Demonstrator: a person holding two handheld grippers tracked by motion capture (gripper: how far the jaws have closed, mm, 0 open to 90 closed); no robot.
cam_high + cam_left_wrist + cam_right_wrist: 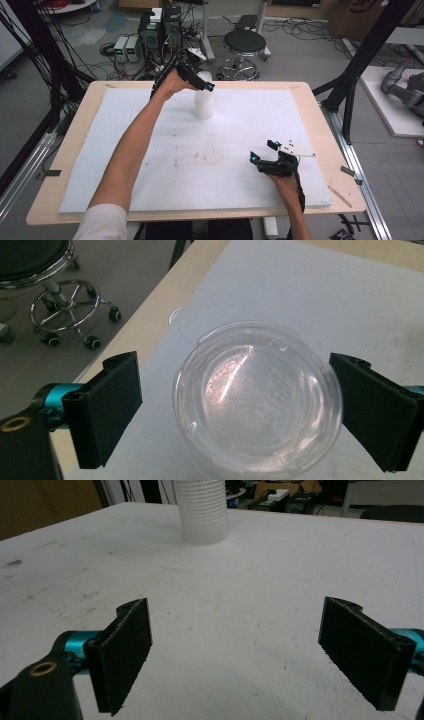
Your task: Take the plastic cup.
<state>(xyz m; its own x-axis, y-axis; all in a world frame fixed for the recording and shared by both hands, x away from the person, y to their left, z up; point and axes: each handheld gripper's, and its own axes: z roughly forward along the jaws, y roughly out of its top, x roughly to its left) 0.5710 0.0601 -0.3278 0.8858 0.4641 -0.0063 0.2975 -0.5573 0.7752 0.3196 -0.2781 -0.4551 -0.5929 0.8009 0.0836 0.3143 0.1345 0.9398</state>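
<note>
A white ribbed cup (203, 102) stands upright on the far middle of the white foam board (150, 165). From above, it has a clear round lid (257, 400). My left gripper (204, 82) hangs over the cup's top, open, with the lid between its jaws. The left pad stands clear of the rim, while the right pad is at the rim's edge. My right gripper (262, 151) rests low over the board at the near right, open with nothing between its fingers. In the right gripper view (235, 650) the cup (202, 510) stands far ahead.
The foam board lies on a wooden table (330, 150). Beyond the far edge are a black stool (244, 44) and computer boxes (160, 30) on the floor. Black frame posts (350, 85) stand at the table's sides.
</note>
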